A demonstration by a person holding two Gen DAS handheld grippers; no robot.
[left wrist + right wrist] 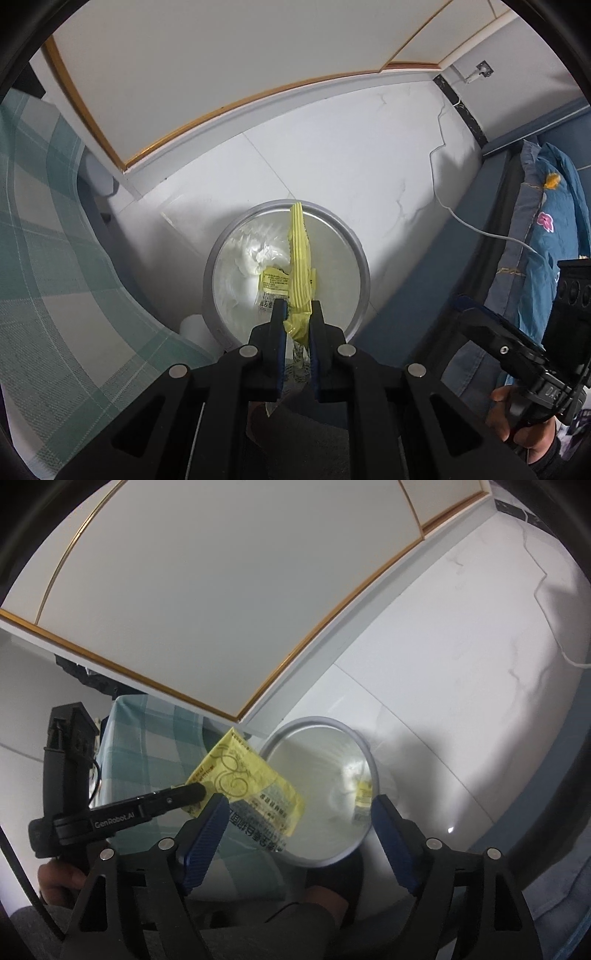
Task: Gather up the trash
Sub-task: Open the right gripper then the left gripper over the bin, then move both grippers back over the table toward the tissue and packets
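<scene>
My left gripper (297, 314) is shut on a yellow snack wrapper (300, 258) and holds it edge-on above the round grey trash bin (360, 258). The bin has a white liner and holds another yellow-labelled wrapper (274, 286) and white crumpled trash. In the right wrist view the same wrapper (243, 775) hangs flat from the left gripper (192, 790) just left of the bin (317, 723). My right gripper (299, 808) is open and empty, close above the bin's near rim.
The bin stands on a white marble floor (351, 155). A table with a teal checked cloth (44, 240) is on the left. A bed with blue floral bedding (546, 236) is on the right. A white cable (443, 199) lies on the floor. A white wardrobe (184, 590) stands behind.
</scene>
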